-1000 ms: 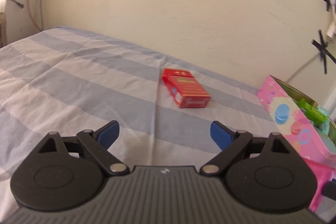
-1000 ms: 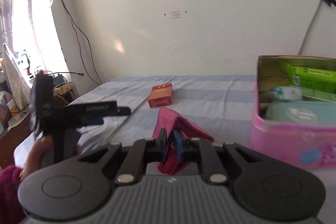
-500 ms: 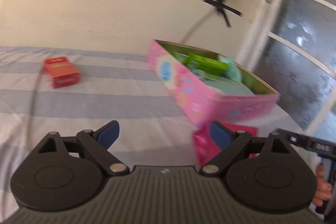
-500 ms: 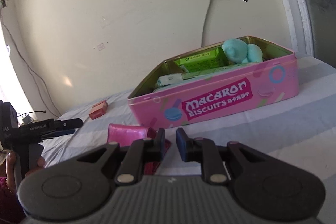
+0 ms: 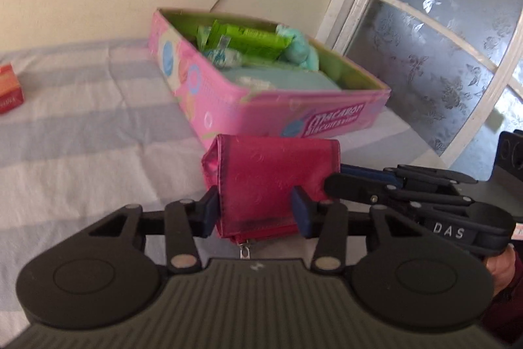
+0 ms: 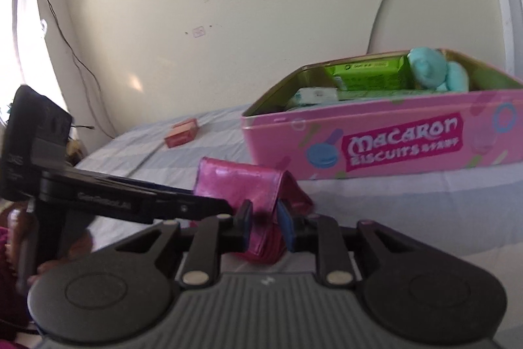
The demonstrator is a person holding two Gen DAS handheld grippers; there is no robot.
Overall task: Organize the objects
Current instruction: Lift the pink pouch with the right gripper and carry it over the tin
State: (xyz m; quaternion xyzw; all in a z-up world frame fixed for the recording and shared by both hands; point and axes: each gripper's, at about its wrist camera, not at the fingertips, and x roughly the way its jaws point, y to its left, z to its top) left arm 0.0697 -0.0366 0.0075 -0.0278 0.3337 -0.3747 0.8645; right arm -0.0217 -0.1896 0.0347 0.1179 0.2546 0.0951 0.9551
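A magenta zip wallet (image 5: 268,179) lies on the striped bed sheet just in front of the open pink macaron biscuit tin (image 5: 228,107). My left gripper (image 5: 255,213) has its jaws on both sides of the wallet's near end, touching it. My right gripper (image 6: 264,224) is shut on the wallet's (image 6: 242,185) side edge; it also shows in the left wrist view (image 5: 340,175). The tin (image 6: 392,146) holds green packets, a teal soft toy and a teal pouch. A small red box (image 5: 9,90) lies on the sheet at far left.
A cream wall with taped cables stands behind the bed. A frosted glass window (image 5: 441,54) with a white frame is right of the tin. The bed's edge and dangling wires (image 6: 65,38) are at left in the right wrist view.
My left gripper swung right from the red box to the wallet and closed its jaws around it. My right gripper stayed on the wallet, which shifted nearer the tin.
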